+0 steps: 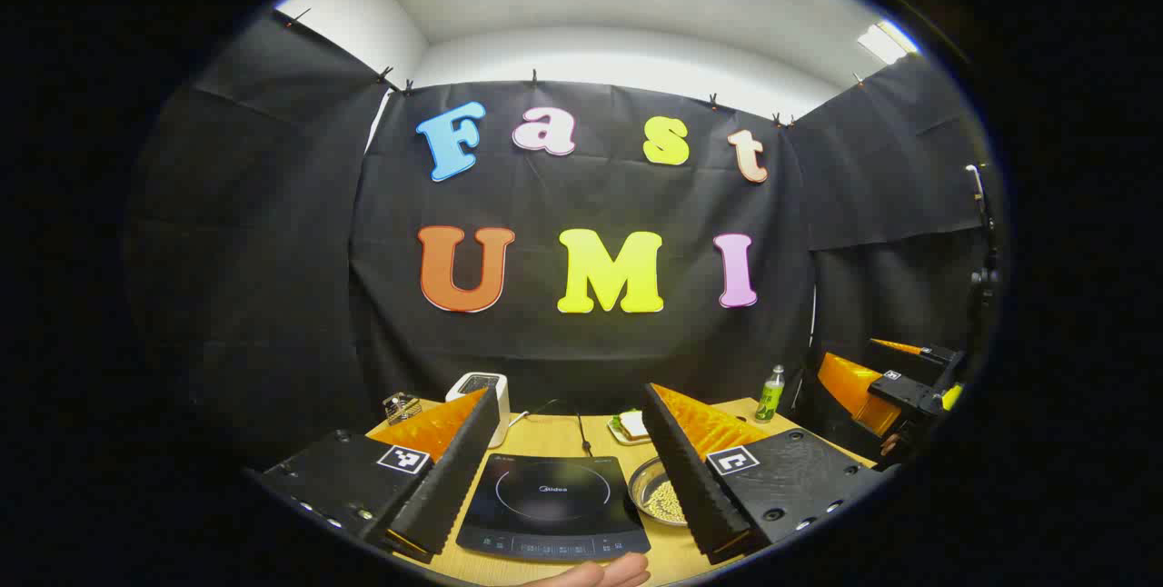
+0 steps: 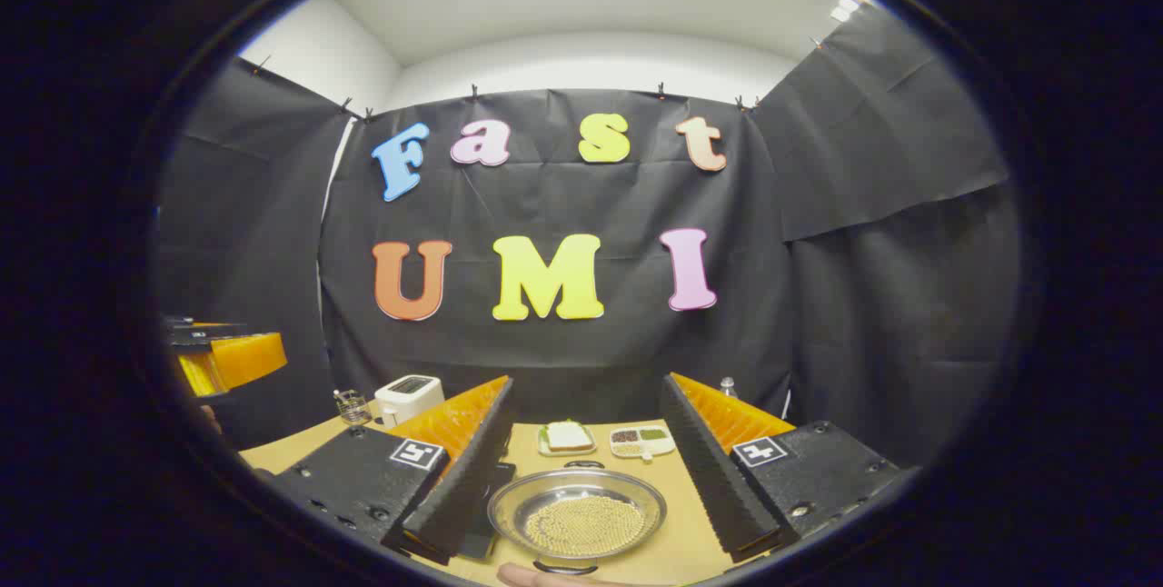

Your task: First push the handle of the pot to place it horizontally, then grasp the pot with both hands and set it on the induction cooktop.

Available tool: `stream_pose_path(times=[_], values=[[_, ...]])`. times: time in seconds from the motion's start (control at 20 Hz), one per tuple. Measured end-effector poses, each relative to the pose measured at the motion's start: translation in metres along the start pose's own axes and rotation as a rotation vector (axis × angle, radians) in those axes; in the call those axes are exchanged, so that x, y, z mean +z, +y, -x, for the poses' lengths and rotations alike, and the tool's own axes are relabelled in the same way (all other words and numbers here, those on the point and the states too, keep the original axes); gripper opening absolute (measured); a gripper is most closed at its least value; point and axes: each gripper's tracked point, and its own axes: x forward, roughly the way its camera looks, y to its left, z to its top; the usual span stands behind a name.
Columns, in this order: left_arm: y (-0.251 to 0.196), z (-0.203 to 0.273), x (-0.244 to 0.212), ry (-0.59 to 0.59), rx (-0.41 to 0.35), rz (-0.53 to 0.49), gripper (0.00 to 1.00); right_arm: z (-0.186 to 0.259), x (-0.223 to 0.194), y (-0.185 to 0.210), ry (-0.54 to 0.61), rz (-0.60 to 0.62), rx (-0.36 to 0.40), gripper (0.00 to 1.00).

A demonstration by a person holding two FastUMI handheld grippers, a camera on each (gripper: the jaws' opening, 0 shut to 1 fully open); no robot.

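Note:
A shallow metal pot (image 2: 577, 514) holding small pale beads sits on the wooden table (image 2: 690, 542), low between the fingers of my right gripper (image 2: 586, 383), which is open and apart from it. One dark handle (image 2: 581, 464) shows at the pot's far rim and another at its near rim. The black induction cooktop (image 1: 552, 505) lies between the fingers of my left gripper (image 1: 571, 396), also open. In the left gripper view the pot (image 1: 661, 492) stands just right of the cooktop, partly hidden by a finger. The cooktop's edge (image 2: 491, 514) peeks out left of the pot.
A white toaster (image 1: 482, 387), a small glass holder (image 1: 400, 405), a sandwich plate (image 2: 567, 437), a divided spice dish (image 2: 641, 439) and a green bottle (image 1: 770, 392) line the table's back. A cable (image 1: 581, 432) runs behind the cooktop. A hand (image 1: 600, 573) shows at the near edge.

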Motion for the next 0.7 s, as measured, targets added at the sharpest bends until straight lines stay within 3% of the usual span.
stream_pose_path(times=[0.7], values=[[-0.0035,0.0101,0.0048,-0.051,0.000,0.000,0.95,0.0044,-0.0052,0.0090,0.016,0.025,0.036,0.96]])
